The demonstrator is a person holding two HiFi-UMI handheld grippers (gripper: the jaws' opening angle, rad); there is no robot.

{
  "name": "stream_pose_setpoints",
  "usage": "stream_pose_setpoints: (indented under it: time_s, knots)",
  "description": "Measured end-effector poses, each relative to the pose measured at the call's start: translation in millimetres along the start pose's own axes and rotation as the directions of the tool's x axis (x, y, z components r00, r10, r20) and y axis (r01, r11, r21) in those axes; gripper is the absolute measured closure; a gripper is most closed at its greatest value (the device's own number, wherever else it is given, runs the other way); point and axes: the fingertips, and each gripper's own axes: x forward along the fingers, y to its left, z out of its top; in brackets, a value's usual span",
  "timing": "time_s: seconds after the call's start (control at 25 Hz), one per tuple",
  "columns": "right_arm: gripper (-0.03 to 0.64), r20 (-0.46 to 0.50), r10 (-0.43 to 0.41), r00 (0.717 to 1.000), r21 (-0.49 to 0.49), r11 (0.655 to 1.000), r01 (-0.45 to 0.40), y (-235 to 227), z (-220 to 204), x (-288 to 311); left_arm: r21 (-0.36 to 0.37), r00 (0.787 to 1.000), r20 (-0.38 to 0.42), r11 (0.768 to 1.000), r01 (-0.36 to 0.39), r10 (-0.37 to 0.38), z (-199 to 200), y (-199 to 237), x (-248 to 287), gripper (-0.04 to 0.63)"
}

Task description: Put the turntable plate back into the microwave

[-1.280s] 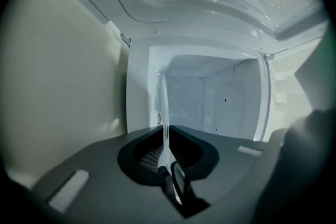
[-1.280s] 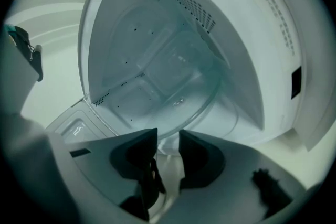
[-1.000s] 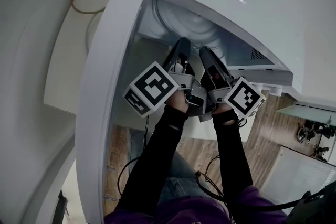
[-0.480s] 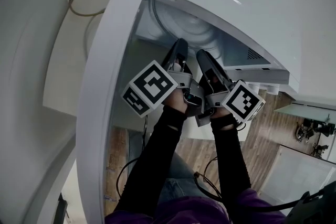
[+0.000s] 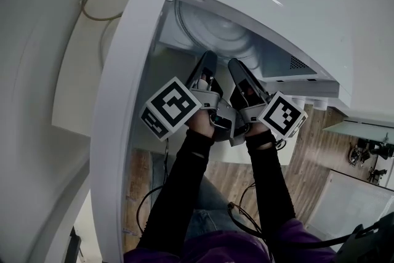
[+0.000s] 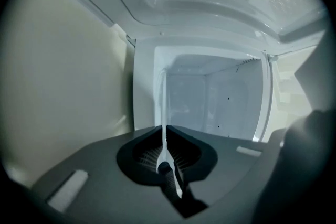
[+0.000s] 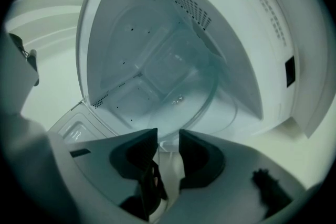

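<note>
- Turntable plate (image 7: pixel 178 86) is pinched edge-on by the left gripper (image 6: pixel 165 134), whose jaws have just been closing.
- Right gripper (image 7: pixel 168 134) is held spread just before the plate's rim.

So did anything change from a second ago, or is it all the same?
The left gripper has just been closing its fingers tighter on the edge of the glass turntable plate, which stands between them. Nothing else visibly changed: both grippers stay at the mouth of the open microwave, and the right gripper keeps its fingers apart.
</note>
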Motion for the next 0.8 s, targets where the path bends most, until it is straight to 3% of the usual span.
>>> stream_pose_setpoints:
  time_s: [0.2,0.32,0.44,0.68,0.8]
  knots:
    - [0.480,0.010,0.000,1.000,0.015,1.000,0.000,-4,0,1,0.021,1.000,-0.021,1.000,0.003,-0.002,-2,2,-7,0.604]
    - [0.480,0.014,-0.031,0.999,0.068,0.997,0.030,-10,-6,0,0.070,1.000,-0.026,0.998,0.008,-0.006,-4,1,-13,0.604]
    - [0.480,0.021,-0.056,0.998,0.035,0.998,0.055,-12,-2,-3,0.135,0.999,-0.028,0.991,-0.012,0.016,-6,0,-19,0.603]
    - [0.480,0.049,-0.090,0.995,-0.104,0.990,0.095,1,9,-19,0.305,0.995,-0.064,0.951,-0.047,0.070,-20,-11,-28,0.600]
    - [0.480,0.054,-0.070,0.996,-0.179,0.981,0.079,20,13,-30,0.401,0.994,-0.085,0.916,-0.033,0.074,-28,-25,-33,0.598]
